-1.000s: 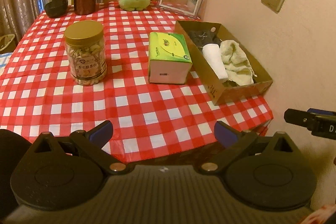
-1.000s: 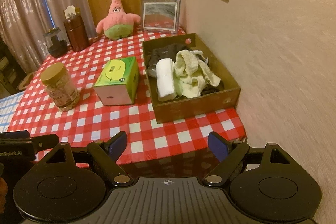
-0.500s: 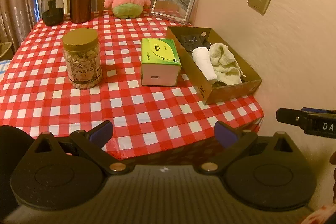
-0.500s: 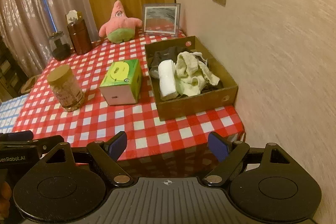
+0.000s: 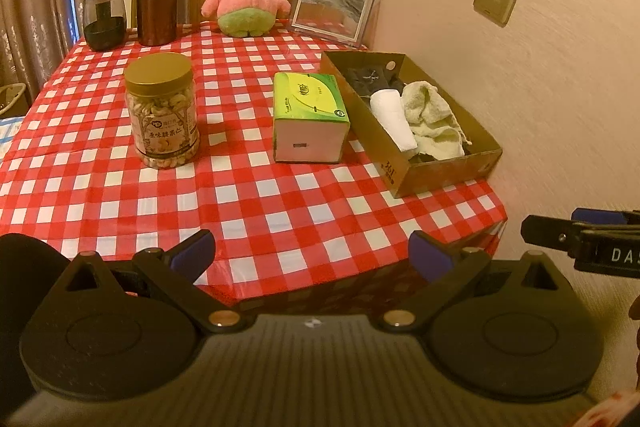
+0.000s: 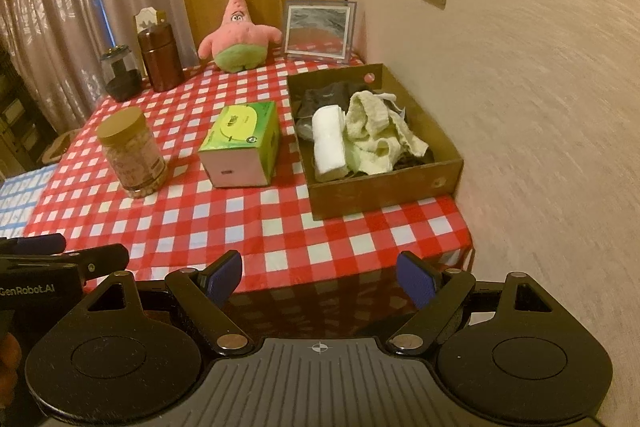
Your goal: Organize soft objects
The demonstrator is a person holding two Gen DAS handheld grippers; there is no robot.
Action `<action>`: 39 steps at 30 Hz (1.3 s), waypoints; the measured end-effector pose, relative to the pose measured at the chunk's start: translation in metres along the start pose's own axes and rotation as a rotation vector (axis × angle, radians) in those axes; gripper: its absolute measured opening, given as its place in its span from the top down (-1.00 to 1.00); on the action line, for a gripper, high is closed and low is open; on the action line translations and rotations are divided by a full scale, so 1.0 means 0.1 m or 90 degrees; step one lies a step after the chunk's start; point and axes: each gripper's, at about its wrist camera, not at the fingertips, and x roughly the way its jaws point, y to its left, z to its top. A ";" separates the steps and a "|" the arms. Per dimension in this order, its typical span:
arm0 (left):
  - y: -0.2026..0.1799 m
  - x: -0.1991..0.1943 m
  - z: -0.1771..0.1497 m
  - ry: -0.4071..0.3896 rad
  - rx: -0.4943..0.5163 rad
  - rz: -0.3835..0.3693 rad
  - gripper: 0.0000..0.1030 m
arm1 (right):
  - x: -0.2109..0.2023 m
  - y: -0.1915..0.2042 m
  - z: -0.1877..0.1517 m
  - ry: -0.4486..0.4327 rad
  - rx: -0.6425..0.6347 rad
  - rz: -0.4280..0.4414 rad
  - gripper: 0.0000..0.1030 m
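A brown cardboard box (image 5: 440, 169) (image 6: 384, 193) stands at the table's right edge by the wall. Inside lie a rolled white towel (image 5: 394, 117) (image 6: 329, 141), a pale yellow cloth (image 5: 434, 125) (image 6: 374, 131) and dark fabric (image 5: 368, 79) (image 6: 326, 97). A pink star plush (image 5: 246, 1) (image 6: 238, 37) sits upright at the far end of the table. My left gripper (image 5: 312, 255) and my right gripper (image 6: 320, 275) both hover open and empty before the table's near edge, well short of the box.
On the red checked tablecloth (image 5: 256, 203) (image 6: 224, 223) stand a green tissue box (image 5: 310, 115) (image 6: 240, 143), a nut jar (image 5: 162, 111) (image 6: 132, 153), a brown canister (image 5: 157, 7), a dark glass jar (image 5: 103, 19) and a picture frame (image 5: 332, 11). The wall runs along the right.
The left wrist view has drawn back from the table, so more of its near edge shows. The right wrist view has pulled back slightly too. Both grippers stay open.
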 end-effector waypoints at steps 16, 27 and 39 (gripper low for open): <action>0.00 -0.01 0.00 -0.002 0.001 -0.001 -0.98 | 0.00 0.00 0.00 -0.003 0.001 0.000 -0.63; -0.02 -0.01 0.00 -0.002 0.000 0.000 -0.98 | 0.00 -0.01 0.00 -0.007 0.001 0.000 -0.63; -0.01 -0.01 0.00 -0.003 0.000 -0.001 -0.98 | 0.00 -0.02 0.01 -0.008 0.000 0.000 -0.63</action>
